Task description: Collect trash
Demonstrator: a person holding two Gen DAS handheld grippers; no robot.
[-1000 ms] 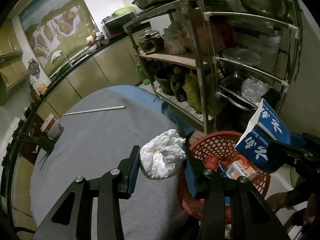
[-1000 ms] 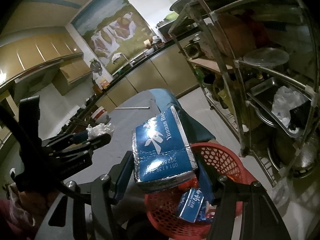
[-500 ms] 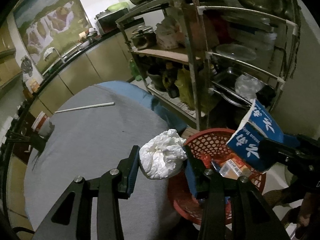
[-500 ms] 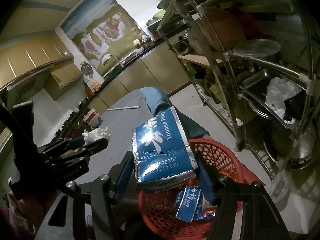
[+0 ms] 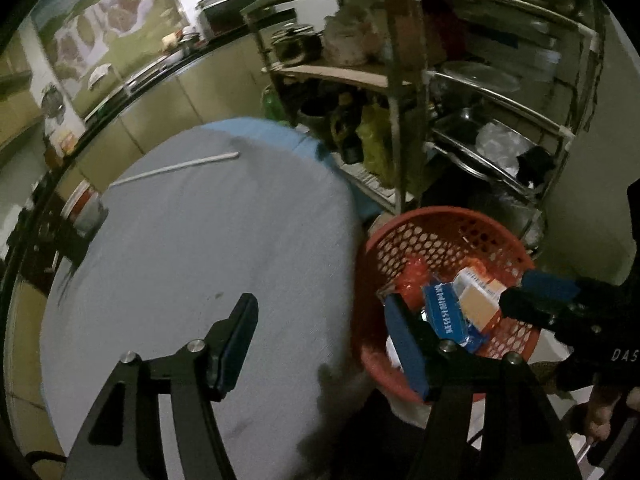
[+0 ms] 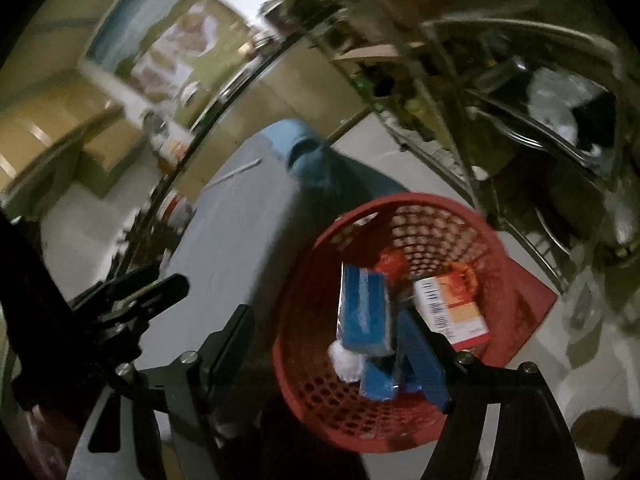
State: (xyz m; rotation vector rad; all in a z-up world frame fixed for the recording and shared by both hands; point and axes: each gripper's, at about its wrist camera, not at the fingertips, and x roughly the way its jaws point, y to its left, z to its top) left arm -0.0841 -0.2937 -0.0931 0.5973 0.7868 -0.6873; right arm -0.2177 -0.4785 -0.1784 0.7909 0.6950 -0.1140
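A: Where's the trash now?

B: In the red basket on the floor beside the worktop: a blue carton, an orange box and a white paper wad low against the near wall.

A: And the two tools?

B: Both are letting go. The left gripper has its jaws opening with nothing between them; one finger hangs over the worktop edge, the other over the basket rim. The right gripper is opening too, empty, its far finger down inside the basket beside the carton.

A: What could go wrong?

B: I'd say the finger inside the basket could snag the mesh or hook the carton if it lifts at an angle, tipping the light basket. Also, a white stick lies at the far side of the worktop; reaching across for it in this dim, blurred view risks a clash between the two grippers.
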